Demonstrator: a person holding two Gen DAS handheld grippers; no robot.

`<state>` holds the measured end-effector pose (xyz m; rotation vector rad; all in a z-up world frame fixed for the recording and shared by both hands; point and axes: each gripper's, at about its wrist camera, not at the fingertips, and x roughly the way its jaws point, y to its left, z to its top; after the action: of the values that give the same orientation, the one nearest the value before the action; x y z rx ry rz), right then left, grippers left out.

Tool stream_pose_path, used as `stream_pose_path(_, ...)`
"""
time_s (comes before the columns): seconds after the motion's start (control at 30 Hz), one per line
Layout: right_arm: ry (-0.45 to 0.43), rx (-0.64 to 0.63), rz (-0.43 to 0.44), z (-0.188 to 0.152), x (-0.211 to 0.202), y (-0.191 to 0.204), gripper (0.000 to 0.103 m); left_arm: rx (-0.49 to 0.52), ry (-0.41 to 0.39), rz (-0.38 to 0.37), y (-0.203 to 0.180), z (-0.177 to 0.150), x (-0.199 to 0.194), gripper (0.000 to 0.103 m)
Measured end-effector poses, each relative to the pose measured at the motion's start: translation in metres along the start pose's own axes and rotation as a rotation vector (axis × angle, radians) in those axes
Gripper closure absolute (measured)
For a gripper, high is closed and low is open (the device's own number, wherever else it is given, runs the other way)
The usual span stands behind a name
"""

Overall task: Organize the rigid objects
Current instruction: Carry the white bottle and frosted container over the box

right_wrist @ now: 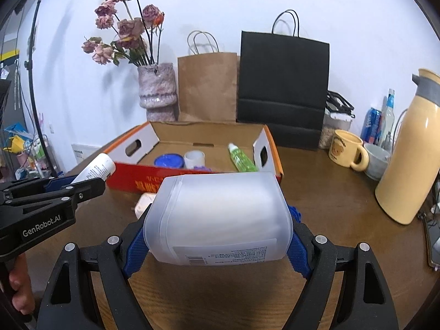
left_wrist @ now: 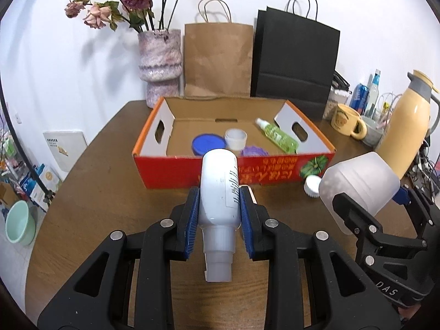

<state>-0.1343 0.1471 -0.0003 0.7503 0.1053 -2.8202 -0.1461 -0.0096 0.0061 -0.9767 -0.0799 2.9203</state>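
Now the left gripper (left_wrist: 219, 206) is clamped on a white bottle (left_wrist: 218, 189) and the right gripper (right_wrist: 217, 236) on a frosted jug (right_wrist: 220, 217), both above the table (left_wrist: 96, 192) just before the box (left_wrist: 233, 170); its middle floor is bare. Only the left view shows a white cap (left_wrist: 312, 185) by the box's front wall; a flask (right_wrist: 407, 159) and mug (right_wrist: 347, 150) stand right.
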Motion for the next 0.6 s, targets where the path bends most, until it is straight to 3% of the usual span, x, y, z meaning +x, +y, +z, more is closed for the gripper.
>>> stream_pose_path(0.6,-0.031,0.016,-0.010,0.034,0.027,0.006,0.016,-0.053,-0.052,0.002,0.010,0.042,0.019,0.079)
